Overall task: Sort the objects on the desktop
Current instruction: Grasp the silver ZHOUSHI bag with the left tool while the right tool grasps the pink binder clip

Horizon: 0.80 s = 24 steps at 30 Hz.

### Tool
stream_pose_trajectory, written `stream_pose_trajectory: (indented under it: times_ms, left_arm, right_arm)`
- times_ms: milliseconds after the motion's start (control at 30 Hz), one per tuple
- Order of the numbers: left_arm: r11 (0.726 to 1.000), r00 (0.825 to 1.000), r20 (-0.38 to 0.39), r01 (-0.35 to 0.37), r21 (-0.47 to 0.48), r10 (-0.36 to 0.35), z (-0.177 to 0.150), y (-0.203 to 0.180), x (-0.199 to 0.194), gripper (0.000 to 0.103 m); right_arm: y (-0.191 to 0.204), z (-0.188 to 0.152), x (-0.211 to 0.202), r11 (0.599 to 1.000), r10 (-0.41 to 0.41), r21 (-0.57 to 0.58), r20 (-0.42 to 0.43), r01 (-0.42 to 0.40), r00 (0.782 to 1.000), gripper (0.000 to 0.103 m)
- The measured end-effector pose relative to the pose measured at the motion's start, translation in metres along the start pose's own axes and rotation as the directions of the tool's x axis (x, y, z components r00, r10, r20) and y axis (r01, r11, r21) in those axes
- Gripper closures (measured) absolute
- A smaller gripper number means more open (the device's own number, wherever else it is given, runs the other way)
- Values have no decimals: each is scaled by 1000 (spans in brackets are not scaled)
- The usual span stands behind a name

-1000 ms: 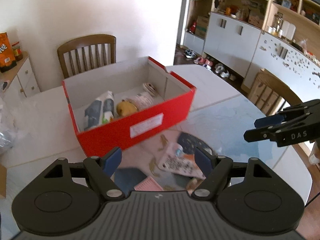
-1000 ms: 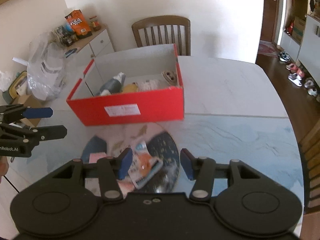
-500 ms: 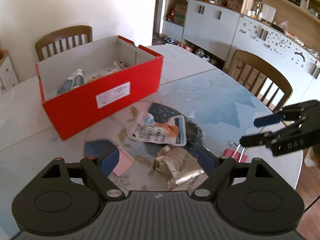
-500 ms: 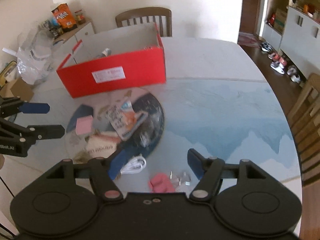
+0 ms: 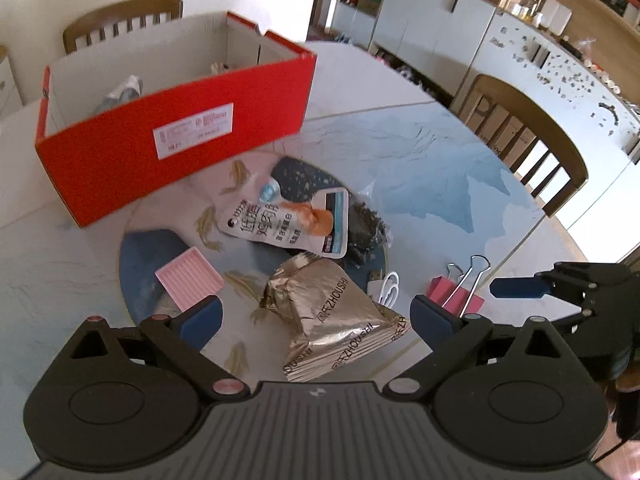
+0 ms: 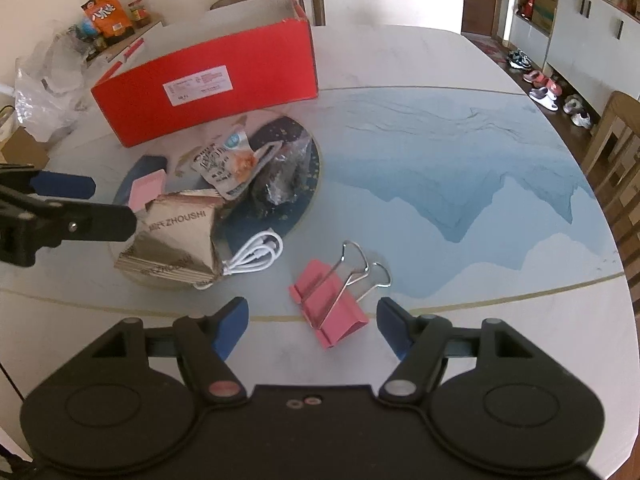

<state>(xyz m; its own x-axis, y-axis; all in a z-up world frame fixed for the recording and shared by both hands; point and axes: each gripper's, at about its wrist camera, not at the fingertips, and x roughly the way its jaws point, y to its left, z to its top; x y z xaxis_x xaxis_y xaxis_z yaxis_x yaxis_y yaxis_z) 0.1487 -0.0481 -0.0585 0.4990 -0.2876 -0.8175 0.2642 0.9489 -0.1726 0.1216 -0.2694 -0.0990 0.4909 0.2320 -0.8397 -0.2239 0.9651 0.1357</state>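
1. The left wrist view looks into the red box (image 5: 172, 120), where a tube-like item (image 5: 120, 92) lies (blurred, perhaps a pouch); the right wrist view shows only the box's outer wall, plus an orange snack bag (image 6: 108, 12) on a sideboard.
2. The gold packet (image 5: 332, 320) reads "ZHOUSHI"; the box bears a white label (image 6: 198, 84), its print too small to read.
3. The left gripper (image 5: 316, 320) is opening over the gold packet, pads clear of it; the right gripper (image 6: 312, 324) stands open around the pink binder clip (image 6: 328, 304), not touching.
4. A white cable (image 6: 256, 256) lies between packet and clip; a pink tray (image 5: 188, 280) sits just beside the left finger.
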Motion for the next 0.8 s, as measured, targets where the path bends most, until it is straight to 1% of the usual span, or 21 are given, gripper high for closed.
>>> stream_pose_trajectory:
  times_ms: [200,333,500,600,733,800]
  left_arm:
    - [996,996,-88,-18,-85,11,9,0,24,2]
    - [990,992,-123,-44,-137,27,18,1,37,2]
    - [988,987,-151,-69,-140,47,23,-3,50,2]
    - [987,985,-162,-88,-133,66,24,-5,55,2]
    - [987,983,-169,-100,-126,78,22,-5,61,2]
    - [987,981,-172,-108,-120,87,21,-5,63,2]
  right_arm:
    - [0,-3,9,1000,-18,-2,4,18,1000,32]
    - [0,-4,14,1000,-20,8,5,20,1000,32]
    - [1,-2,18,999,-19,35,17,18,1000,32]
    - [1,0,22,999,-26,26,18,25,999,32]
    - [1,1,30,999,-40,21,5,39,999,37]
    - [3,2,31,999,-44,12,7,44,999,37]
